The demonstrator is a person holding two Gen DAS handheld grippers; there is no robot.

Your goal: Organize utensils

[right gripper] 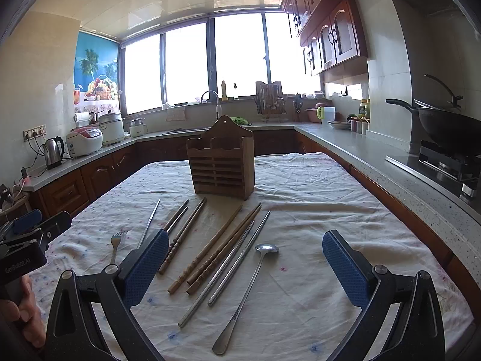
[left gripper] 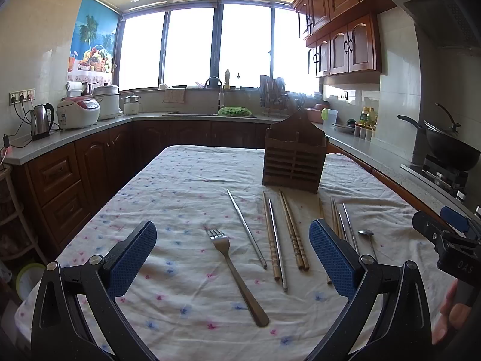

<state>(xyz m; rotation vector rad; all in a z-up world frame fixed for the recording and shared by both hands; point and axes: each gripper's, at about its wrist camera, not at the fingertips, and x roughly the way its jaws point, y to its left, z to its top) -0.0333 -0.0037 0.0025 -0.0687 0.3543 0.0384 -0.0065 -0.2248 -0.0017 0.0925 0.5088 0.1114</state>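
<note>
A wooden utensil holder (left gripper: 294,155) stands upright on the cloth-covered table (left gripper: 186,180); it also shows in the right wrist view (right gripper: 221,162). In front of it lie a metal fork (left gripper: 233,267), wooden chopsticks (left gripper: 293,231), metal chopsticks (left gripper: 246,228) and a metal spoon (right gripper: 246,285). My left gripper (left gripper: 233,255) is open and empty above the fork. My right gripper (right gripper: 245,266) is open and empty above the spoon and the metal chopsticks (right gripper: 240,255). The fork (right gripper: 115,242) and wooden chopsticks (right gripper: 216,246) also show in the right wrist view.
Kitchen counters run round the table. A kettle (left gripper: 42,120) and rice cooker (left gripper: 78,111) stand on the left, a sink (left gripper: 210,111) at the back, a wok on the stove (right gripper: 448,132) at the right.
</note>
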